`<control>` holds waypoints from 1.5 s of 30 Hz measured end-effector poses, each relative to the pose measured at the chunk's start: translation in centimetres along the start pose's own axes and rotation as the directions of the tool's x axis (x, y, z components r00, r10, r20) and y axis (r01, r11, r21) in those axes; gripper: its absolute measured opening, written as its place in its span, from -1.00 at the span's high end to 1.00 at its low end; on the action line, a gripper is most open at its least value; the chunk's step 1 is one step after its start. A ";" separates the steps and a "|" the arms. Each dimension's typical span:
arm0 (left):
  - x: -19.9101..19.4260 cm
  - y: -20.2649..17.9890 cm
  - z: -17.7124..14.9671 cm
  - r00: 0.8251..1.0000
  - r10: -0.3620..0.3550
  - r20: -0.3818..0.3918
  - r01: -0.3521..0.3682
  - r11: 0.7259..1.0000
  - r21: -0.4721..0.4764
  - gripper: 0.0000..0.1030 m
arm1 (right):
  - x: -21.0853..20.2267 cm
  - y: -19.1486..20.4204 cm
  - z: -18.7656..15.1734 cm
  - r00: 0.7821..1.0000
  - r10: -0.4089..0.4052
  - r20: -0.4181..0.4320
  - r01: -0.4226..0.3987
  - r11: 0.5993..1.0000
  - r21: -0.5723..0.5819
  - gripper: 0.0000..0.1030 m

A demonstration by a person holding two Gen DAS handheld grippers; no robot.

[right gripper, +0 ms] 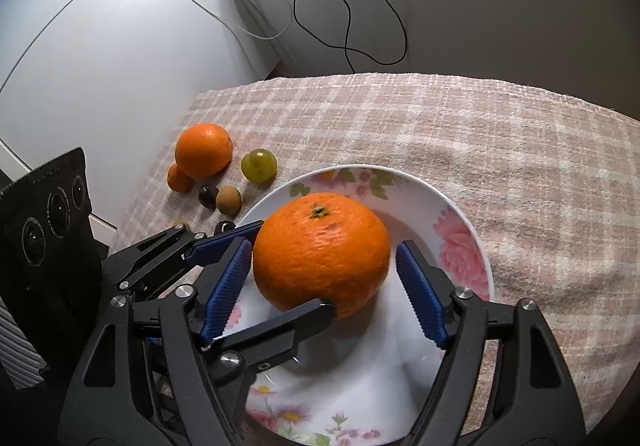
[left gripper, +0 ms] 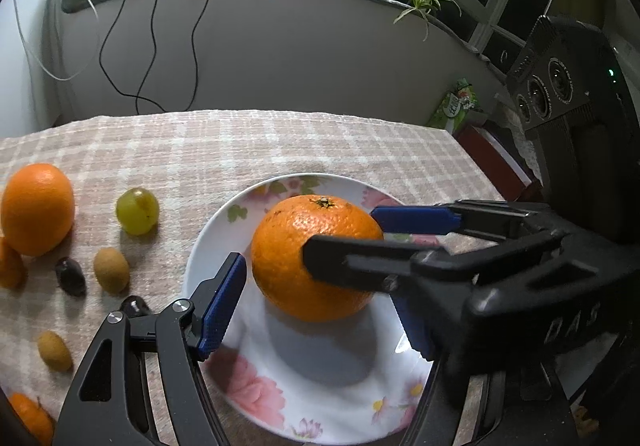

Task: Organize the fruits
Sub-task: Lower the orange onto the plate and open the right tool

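A large orange (left gripper: pixel 296 258) (right gripper: pixel 320 254) sits stem up on a white floral plate (left gripper: pixel 320 386) (right gripper: pixel 360 386). My right gripper (right gripper: pixel 324 246) straddles it, open; a small gap shows at the right pad (right gripper: pixel 420 294), and the left pad (right gripper: pixel 228 286) lies close by the peel. My left gripper (left gripper: pixel 316 286) is open too, its pads apart from the orange on either side. Each gripper's fingers cross the other's view in front of the orange. On the cloth to the left lie a second orange (left gripper: pixel 38 208) (right gripper: pixel 204 150), a green grape (left gripper: pixel 137 211) (right gripper: pixel 259 165) and several small fruits.
A small brown fruit (left gripper: pixel 111 270) (right gripper: pixel 229 200), a dark one (left gripper: pixel 70 276) (right gripper: pixel 208 195) and a tiny orange one (right gripper: pixel 179 178) lie left of the plate. The checked tablecloth (right gripper: pixel 520 166) runs right and back to the table's edge. Cables hang on the wall (left gripper: pixel 280 46) behind.
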State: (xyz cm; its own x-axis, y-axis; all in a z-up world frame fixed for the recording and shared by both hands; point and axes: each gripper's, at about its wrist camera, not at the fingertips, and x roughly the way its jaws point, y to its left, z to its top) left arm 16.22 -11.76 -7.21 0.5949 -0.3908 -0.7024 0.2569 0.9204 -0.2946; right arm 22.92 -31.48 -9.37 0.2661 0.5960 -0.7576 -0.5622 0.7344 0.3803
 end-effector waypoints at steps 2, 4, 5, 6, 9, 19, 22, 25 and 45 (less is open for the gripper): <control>-0.4 0.1 -0.1 1.000 0.002 0.004 -0.002 1.000 -0.003 -0.38 | -0.4 -0.1 -0.1 1.000 0.000 0.007 0.000 1.000 0.009 -0.58; -0.8 0.1 -0.4 1.000 0.005 0.007 -0.005 1.000 -0.001 -0.38 | -0.9 -0.3 -0.2 1.000 0.003 0.015 -0.003 1.000 0.017 -0.59; -1.0 0.2 -0.5 1.000 0.006 0.008 -0.006 1.000 -0.001 -0.38 | -1.2 -0.2 -0.3 1.000 0.002 0.020 -0.002 1.000 0.019 -0.59; -1.2 0.2 -0.6 1.000 0.008 0.011 -0.008 1.000 -0.002 -0.38 | -1.5 -0.1 -0.4 1.000 -0.001 0.027 0.001 1.000 0.021 -0.59; -2.0 0.0 -1.0 1.000 0.012 0.016 -0.012 1.000 0.001 -0.38 | -2.4 0.1 -0.7 0.999 -0.005 0.045 0.004 1.000 0.028 -0.59; -7.7 1.2 -3.6 0.995 0.041 0.094 -0.038 0.999 -0.029 -0.38 | -7.2 2.2 -3.1 0.986 -0.047 0.157 0.044 0.999 0.026 -0.60; -10.1 2.3 -5.0 0.990 0.060 0.127 -0.053 0.997 -0.056 -0.38 | -8.5 3.3 -4.4 0.979 -0.053 0.195 0.049 0.998 0.025 -0.60; -12.7 3.4 -6.9 0.983 0.100 0.156 -0.089 0.993 -0.075 -0.38 | -9.3 4.5 -5.6 0.974 -0.051 0.219 0.048 0.999 0.018 -0.60; -22.0 11.1 -14.7 0.921 0.310 0.235 -0.231 0.922 -0.310 -0.38 | -10.9 11.8 -10.9 0.955 0.003 0.298 0.054 0.981 -0.186 -0.60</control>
State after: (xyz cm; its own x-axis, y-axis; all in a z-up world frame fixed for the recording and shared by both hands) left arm -5.20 7.10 -4.52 0.8065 -0.0763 -0.5863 -0.1368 0.9406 -0.3106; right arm 4.79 -32.87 -2.39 0.4851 0.6681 -0.5642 -0.6824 0.6927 0.2334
